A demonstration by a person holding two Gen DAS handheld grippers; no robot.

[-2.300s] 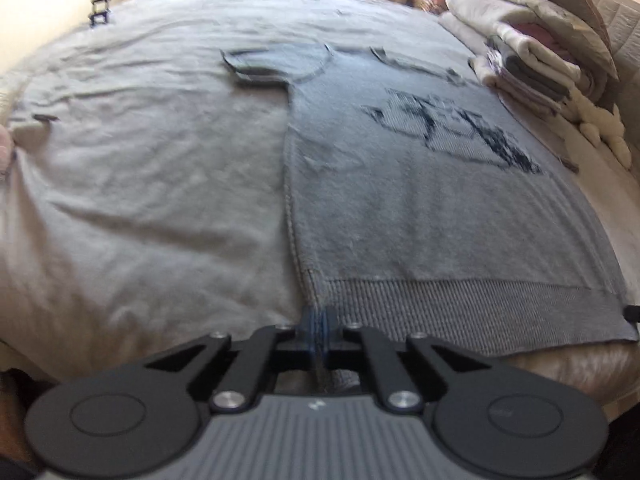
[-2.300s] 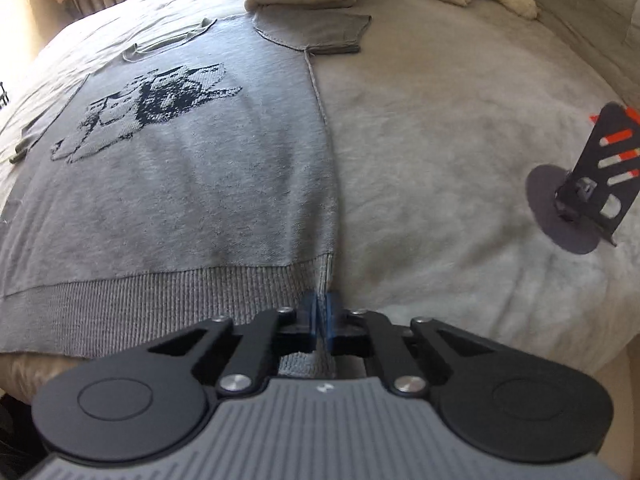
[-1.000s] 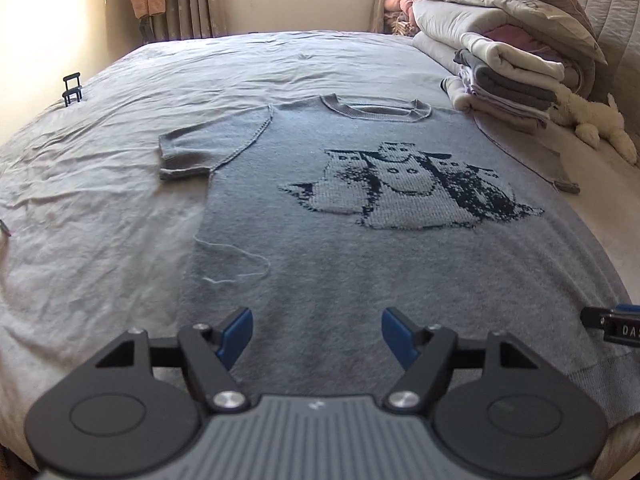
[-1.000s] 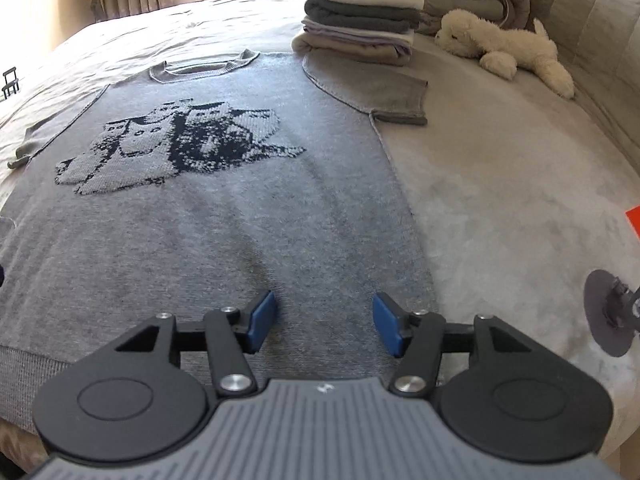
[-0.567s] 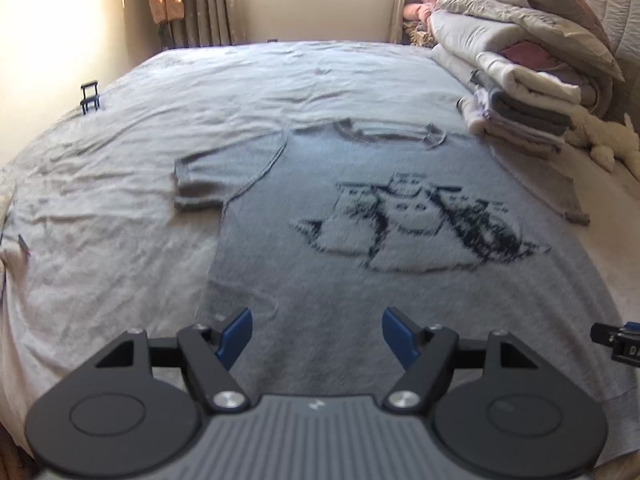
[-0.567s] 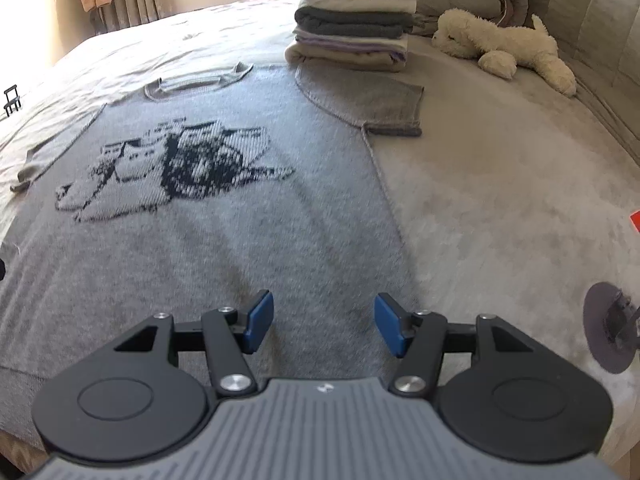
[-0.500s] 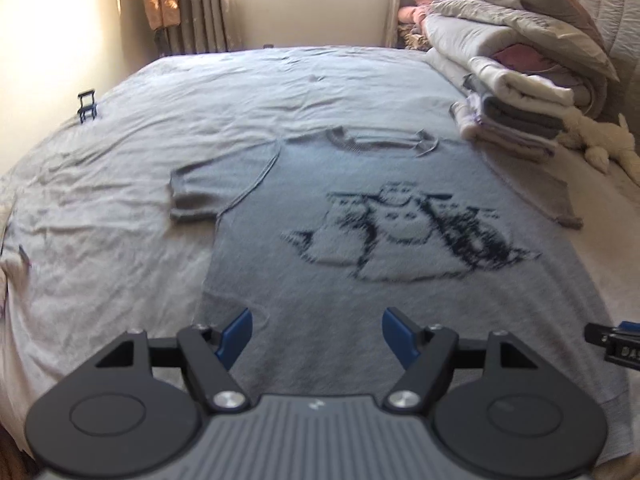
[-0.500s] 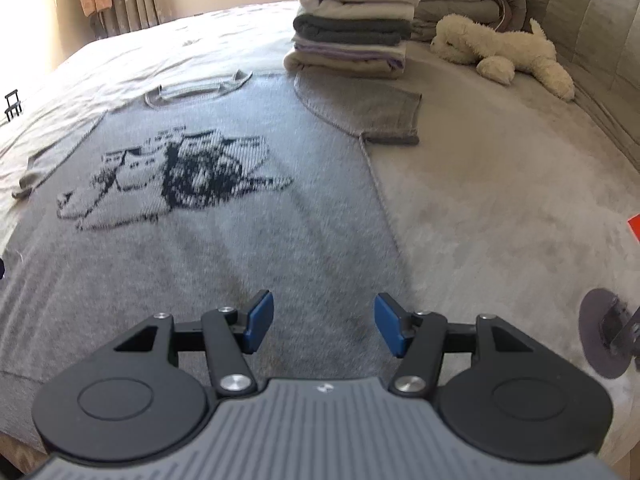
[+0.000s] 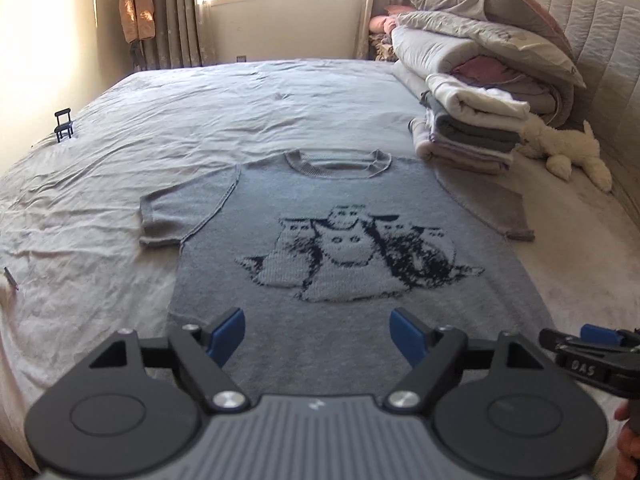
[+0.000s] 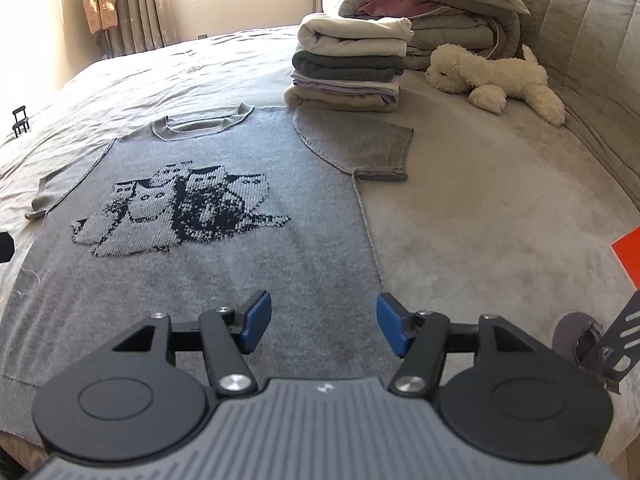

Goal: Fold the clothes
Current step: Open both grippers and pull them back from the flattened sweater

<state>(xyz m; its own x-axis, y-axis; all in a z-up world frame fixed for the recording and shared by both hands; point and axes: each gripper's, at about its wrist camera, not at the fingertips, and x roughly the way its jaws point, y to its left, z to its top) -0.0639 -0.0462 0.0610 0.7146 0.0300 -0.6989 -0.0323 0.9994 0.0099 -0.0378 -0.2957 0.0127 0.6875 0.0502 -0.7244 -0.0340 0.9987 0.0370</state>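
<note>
Spread flat on the grey-sheeted bed [image 9: 248, 108] is a grey knitted cat-print sweater [image 9: 352, 292], over whose lower part the left gripper [image 9: 318, 332] and right gripper [image 10: 323, 324] are held with jaws spread, empty.

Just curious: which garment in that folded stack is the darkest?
The charcoal one, second from the top of the folded stack, directly under the cream one; those below it are pale lilac and beige.

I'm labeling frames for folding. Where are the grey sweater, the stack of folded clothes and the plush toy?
grey sweater [image 9: 340, 288], left wrist view, on the knitted picture.
stack of folded clothes [image 10: 348, 68], right wrist view, dark middle layer.
plush toy [image 10: 500, 74], right wrist view, its body.
</note>
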